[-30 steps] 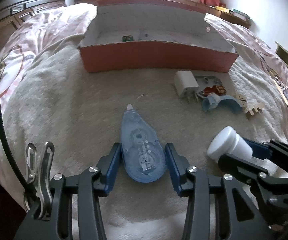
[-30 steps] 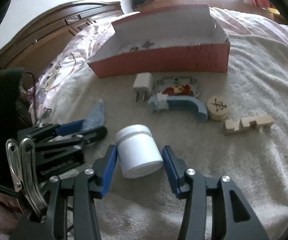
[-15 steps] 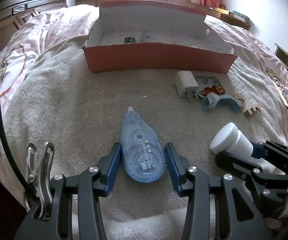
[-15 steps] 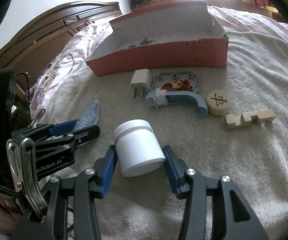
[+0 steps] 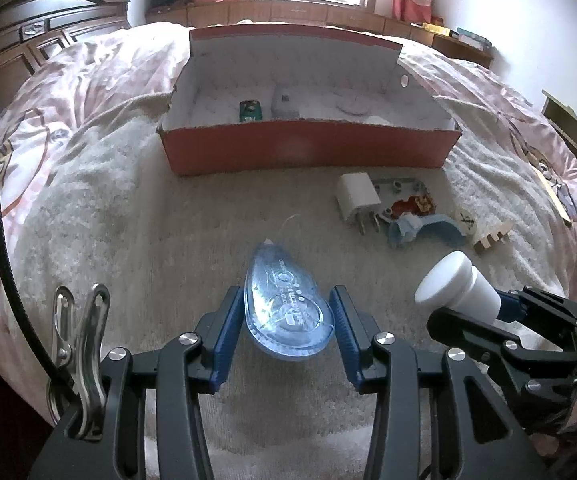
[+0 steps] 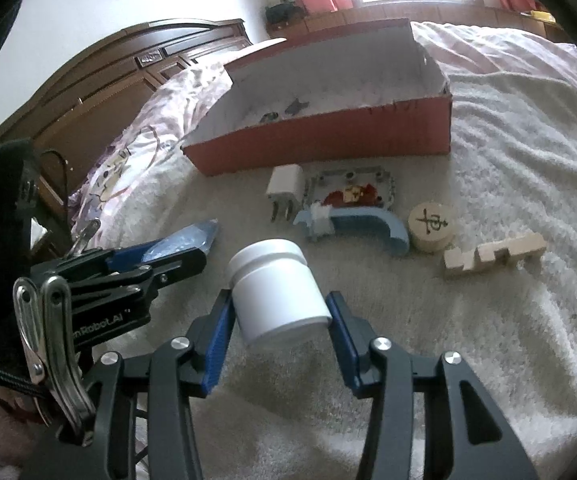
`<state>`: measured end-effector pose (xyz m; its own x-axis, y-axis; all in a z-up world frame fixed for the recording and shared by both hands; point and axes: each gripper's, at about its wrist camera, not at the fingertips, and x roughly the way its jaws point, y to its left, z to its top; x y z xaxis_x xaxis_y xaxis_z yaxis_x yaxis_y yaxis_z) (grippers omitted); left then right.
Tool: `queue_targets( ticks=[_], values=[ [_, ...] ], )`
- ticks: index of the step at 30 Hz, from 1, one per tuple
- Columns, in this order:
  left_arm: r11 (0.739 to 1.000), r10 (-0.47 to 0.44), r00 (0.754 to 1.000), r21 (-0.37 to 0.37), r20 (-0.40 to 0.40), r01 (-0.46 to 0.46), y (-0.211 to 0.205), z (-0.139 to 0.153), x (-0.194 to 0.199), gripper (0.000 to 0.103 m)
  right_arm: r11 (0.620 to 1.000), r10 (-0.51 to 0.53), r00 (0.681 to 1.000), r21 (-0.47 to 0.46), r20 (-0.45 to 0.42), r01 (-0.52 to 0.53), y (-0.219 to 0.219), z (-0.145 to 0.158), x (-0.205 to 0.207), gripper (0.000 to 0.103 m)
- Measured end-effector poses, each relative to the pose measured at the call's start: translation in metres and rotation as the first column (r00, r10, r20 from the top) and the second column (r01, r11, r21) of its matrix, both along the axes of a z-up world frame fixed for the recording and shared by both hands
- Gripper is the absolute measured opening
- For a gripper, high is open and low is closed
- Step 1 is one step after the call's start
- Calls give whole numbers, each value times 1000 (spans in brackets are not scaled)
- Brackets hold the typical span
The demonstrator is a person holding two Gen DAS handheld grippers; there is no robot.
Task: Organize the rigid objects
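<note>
Currently, a blue correction tape dispenser (image 5: pixel 288 312) is gripped by the left gripper (image 5: pixel 288 320) and a white jar (image 6: pixel 278 288) by the right gripper (image 6: pixel 280 320), both short of the red box (image 5: pixel 308 152). The smooth jar could be dropped through slipping.

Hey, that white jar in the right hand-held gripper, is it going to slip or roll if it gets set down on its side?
The white jar is round and smooth, so on its side it would probably roll, though the fuzzy blanket should slow it. Its slick plastic wall may slide between the right hand-held gripper's pads. It looks rigid, so a firm squeeze likely won't dent it.
</note>
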<state>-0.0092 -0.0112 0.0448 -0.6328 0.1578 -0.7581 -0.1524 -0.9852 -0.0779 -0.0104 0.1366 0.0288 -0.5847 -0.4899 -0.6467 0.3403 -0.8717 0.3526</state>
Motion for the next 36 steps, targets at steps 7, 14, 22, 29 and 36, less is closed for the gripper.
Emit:
queue_targets(
  ticks=[7,14,22,29,36],
  values=[
    [1000,-4,1000,22,-30,5,-2,13,-8,43,1000,-22,999,-12,-25,22,11,10,-5,49],
    [999,-16,998,32,-56,17,-3,27,-23,20,998,-50,998,-30,-40,49,25,21,-18,49],
    [999,-25,1000,43,-14,25,-5,16,-37,20,998,-52,998,-37,-24,51,27,17,-28,49],
    [999,-15,998,41,55,13,-6,-6,-45,21,998,-51,999,-40,-6,51,27,9,-30,49],
    [998,-37,996,47,84,33,-8,-10,-34,25,998,-48,999,-45,-2,48,27,7,-28,49]
  ],
)
